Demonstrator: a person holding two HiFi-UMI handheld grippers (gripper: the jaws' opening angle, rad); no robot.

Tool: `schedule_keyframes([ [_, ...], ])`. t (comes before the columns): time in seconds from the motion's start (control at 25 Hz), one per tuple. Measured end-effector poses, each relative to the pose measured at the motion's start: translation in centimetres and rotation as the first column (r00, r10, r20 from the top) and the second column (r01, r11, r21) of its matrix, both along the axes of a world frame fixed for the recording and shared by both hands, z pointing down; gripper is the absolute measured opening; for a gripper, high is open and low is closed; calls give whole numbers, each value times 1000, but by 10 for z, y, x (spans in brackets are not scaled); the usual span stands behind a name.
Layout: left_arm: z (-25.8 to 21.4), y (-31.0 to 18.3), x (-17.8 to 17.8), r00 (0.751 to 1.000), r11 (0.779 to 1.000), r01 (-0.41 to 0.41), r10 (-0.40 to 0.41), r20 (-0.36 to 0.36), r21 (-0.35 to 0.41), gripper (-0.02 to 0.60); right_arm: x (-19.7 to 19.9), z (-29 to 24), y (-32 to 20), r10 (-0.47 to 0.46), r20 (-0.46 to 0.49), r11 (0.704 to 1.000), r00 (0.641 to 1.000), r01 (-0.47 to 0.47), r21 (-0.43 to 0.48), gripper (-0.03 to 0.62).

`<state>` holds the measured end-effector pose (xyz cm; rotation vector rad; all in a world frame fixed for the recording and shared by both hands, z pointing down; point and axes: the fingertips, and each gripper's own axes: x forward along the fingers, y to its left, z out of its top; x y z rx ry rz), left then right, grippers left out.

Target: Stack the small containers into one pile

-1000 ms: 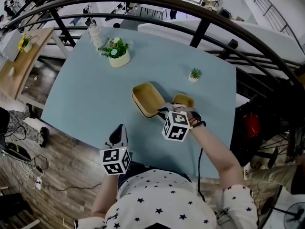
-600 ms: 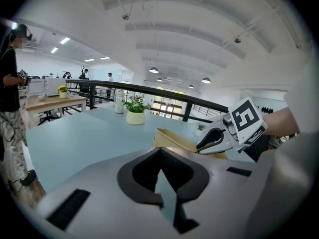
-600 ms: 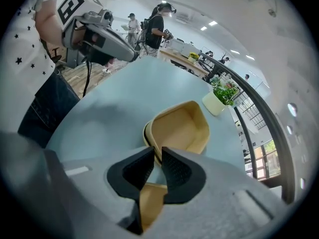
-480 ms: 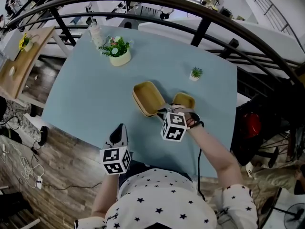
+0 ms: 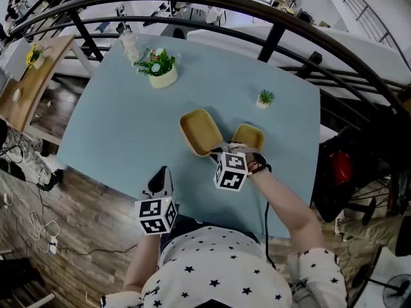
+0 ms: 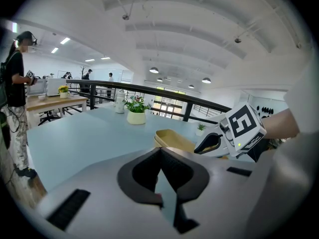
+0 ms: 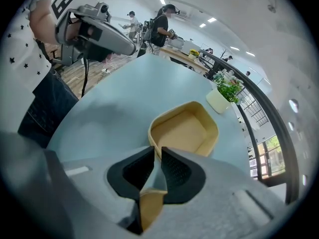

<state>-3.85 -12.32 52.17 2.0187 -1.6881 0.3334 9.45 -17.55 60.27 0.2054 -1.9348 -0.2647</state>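
At about 7 o'clock, over the near edge of the pale blue worktop [image 5: 122,127], the left hand-held gripper [image 6: 160,171] hovers with its jaws pressed together and nothing between them. Just beyond it, toward 5 o'clock of the worktop's middle, the right hand-held gripper [image 7: 158,171] has its jaws narrowed onto the thin side wall of a small tan container [image 5: 249,135]. That wall runs between the pads and down toward the camera. Whether this container rests on the worktop or is lifted off it, I cannot tell. At the gripper's 11 o'clock, just beside the gripped one, a second tan container [image 5: 200,131] sits open and empty on the worktop; its rounded rim lies just ahead of the right jaws in the right gripper view. Farther out, at 1 o'clock, stands a small potted plant [image 5: 264,99]. Toward the far left corner, at 11 o'clock, stands a flowering plant [image 5: 158,69] in a cream pot, with a pale bottle [image 5: 130,47] just beyond it. A dark railing [image 5: 270,40] curves past the far edge.
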Motion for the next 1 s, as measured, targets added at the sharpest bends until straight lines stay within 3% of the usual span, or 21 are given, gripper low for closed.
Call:
schedule_keyframes([
  [0.48, -2, 3, -5, 1000, 1000, 2, -2, 2, -2, 2, -6, 2, -1, 67, 43, 998, 997, -66, -9, 37],
  [1.0, -3, 7, 5, 999, 999, -41, 41, 11, 8, 2, 16, -18, 4, 199, 133, 976, 971, -209, 66, 37],
])
